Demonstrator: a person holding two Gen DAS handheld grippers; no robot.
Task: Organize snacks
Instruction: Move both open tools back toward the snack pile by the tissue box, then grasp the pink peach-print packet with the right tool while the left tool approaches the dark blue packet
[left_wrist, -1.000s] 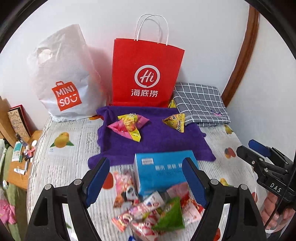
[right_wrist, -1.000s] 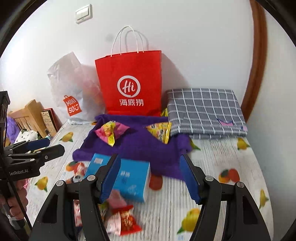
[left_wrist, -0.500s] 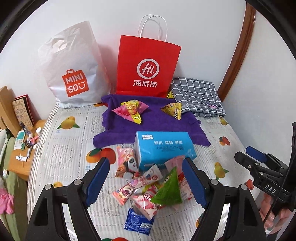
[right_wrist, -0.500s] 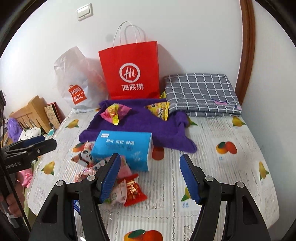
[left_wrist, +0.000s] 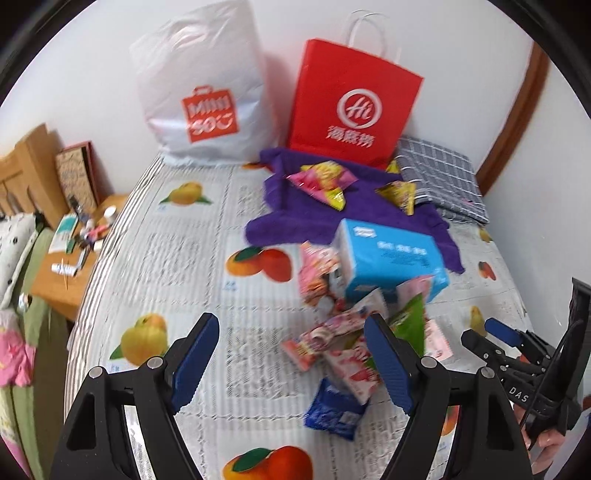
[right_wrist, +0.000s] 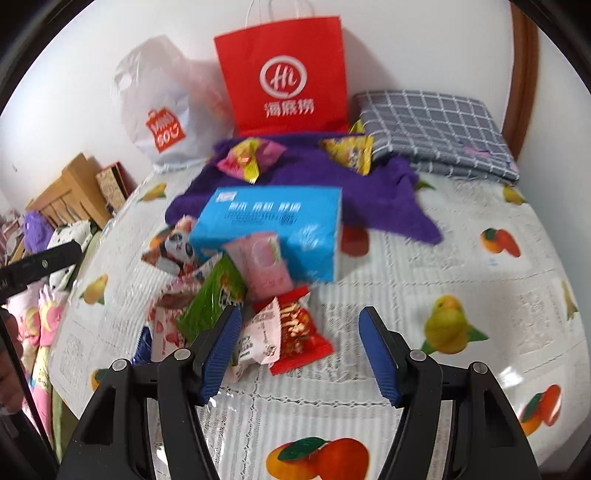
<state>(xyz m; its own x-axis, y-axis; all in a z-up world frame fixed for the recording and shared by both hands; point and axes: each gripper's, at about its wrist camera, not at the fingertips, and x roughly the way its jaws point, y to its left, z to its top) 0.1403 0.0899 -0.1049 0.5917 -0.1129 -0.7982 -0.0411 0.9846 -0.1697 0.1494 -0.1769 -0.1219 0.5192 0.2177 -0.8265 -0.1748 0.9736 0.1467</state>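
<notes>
A heap of snack packets (left_wrist: 351, 343) lies on the fruit-print cloth in front of a blue box (left_wrist: 391, 258); it also shows in the right wrist view (right_wrist: 236, 295), with the blue box (right_wrist: 269, 225) behind it. Two more snack packets lie on a purple towel (left_wrist: 295, 221), pink-yellow (left_wrist: 325, 181) and yellow (left_wrist: 399, 194). My left gripper (left_wrist: 291, 362) is open and empty, above the cloth left of the heap. My right gripper (right_wrist: 299, 350) is open and empty, just in front of a red packet (right_wrist: 295, 332).
A red paper bag (left_wrist: 351, 103) and a white plastic bag (left_wrist: 207, 92) stand against the back wall. A folded grey checked cloth (right_wrist: 436, 129) lies at back right. A wooden side table (left_wrist: 74, 258) with small items stands left of the bed.
Both grippers have drawn back and tilted down, so the snack heap and more of the cloth come into view. The left view has swung leftward. Both stay open.
</notes>
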